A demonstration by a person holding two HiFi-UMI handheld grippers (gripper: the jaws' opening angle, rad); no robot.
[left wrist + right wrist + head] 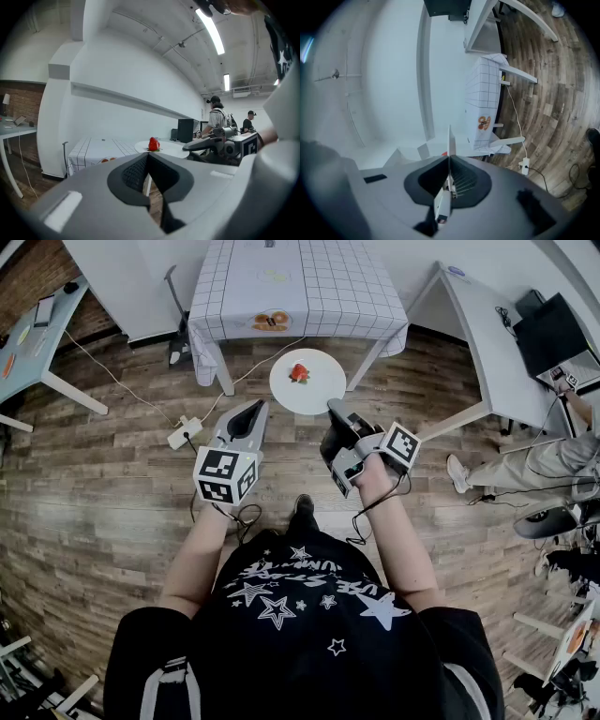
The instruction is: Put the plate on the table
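Note:
A round white plate [314, 390] with a red strawberry [299, 372] on it hangs level above the wooden floor, in front of the table with the checked cloth [309, 287]. My right gripper [333, 410] is shut on the plate's near right rim. In the right gripper view the plate [450, 140] shows edge-on, pinched between the jaws. My left gripper [255, 409] is beside the plate's left, jaws together and empty. The left gripper view shows the plate [171, 149], the strawberry [153, 144] and the right gripper [206, 143] past its shut jaws [147, 157].
A small plate with orange food [271, 321] lies on the checked table's near edge. A power strip [184, 432] and its cable lie on the floor to the left. White desks stand at the left [37, 334] and right [487, 334]. A person's legs [553, 460] are at the far right.

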